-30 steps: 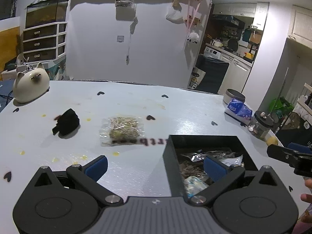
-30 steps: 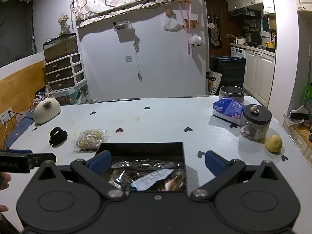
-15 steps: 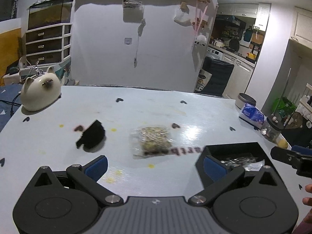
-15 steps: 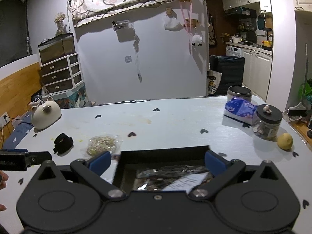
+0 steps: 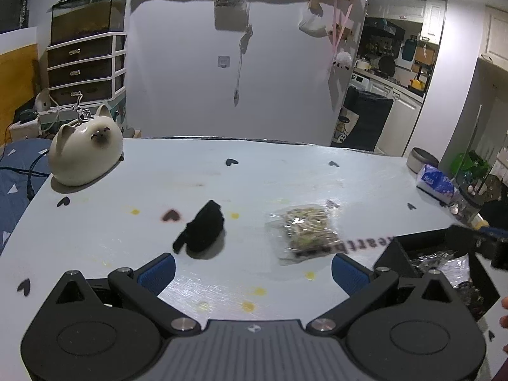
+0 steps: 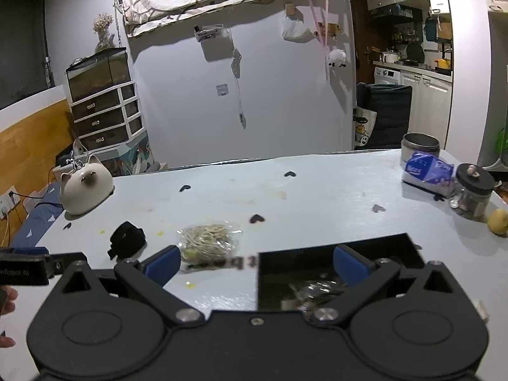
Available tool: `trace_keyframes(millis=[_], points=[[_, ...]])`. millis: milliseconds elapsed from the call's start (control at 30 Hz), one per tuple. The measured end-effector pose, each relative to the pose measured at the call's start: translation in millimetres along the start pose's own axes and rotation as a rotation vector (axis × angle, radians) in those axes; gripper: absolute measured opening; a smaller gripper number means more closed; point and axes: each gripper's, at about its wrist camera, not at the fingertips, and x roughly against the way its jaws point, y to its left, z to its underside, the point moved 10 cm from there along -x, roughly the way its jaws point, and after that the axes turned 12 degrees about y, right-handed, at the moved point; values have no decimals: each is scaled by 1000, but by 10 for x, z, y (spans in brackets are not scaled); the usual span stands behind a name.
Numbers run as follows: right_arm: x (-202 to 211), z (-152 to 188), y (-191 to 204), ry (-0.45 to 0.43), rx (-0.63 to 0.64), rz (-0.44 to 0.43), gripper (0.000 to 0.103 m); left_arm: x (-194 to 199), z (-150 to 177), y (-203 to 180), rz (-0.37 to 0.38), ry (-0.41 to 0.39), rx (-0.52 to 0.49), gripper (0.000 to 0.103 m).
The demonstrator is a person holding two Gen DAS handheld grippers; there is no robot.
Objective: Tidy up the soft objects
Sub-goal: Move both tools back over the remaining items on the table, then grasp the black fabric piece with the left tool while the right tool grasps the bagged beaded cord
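A black fabric bundle [image 5: 203, 230] [image 6: 127, 239] lies on the white table, just beyond my left gripper [image 5: 252, 271], which is open and holds nothing. To its right rests a clear bag of pale stringy stuff [image 5: 306, 230] [image 6: 208, 241]. A black open box [image 6: 343, 263] [image 5: 403, 254] with crinkly packets inside stands at the near right. My right gripper [image 6: 257, 265] is open and empty, its right finger over the box and its left finger near the bag.
A cream cat-shaped ornament [image 5: 84, 155] sits at the far left. On the right edge stand a blue tissue pack [image 6: 427, 170], a metal tin [image 6: 419, 146], a dark-lidded glass jar [image 6: 473, 193] and a lemon [image 6: 498, 220]. A hand [image 6: 6, 298] shows at the left.
Both grippers have swung to the left: the box has slid toward the right of each view, and the black bundle and the bag now lie closer in front of my left gripper.
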Motion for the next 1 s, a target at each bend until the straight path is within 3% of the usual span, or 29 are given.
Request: trace_keyframes(millis=[400, 600, 700, 767, 867, 933, 1000], points=[[-457, -346, 443, 15, 10, 19, 103, -507, -344, 304, 69, 46, -17, 103], [-802, -368, 607, 155, 27, 18, 102, -794, -543, 484, 90, 66, -22, 103], [-980, -313, 717, 223, 48, -12, 90, -936, -597, 553, 121, 103, -3, 101], [-1112, -249, 777, 278, 37, -41, 86, -1016, -622, 604, 133, 120, 18, 95], [-1274, -176, 818, 340, -7, -77, 84, -1093, -673, 707, 165, 134, 58, 75], [-1365, -159, 821, 367, -38, -82, 82, -1135, -718, 781, 179, 142, 69, 57], [-1449, -156, 797, 387, -63, -75, 81, -1183, -750, 855, 197, 154, 74, 49]])
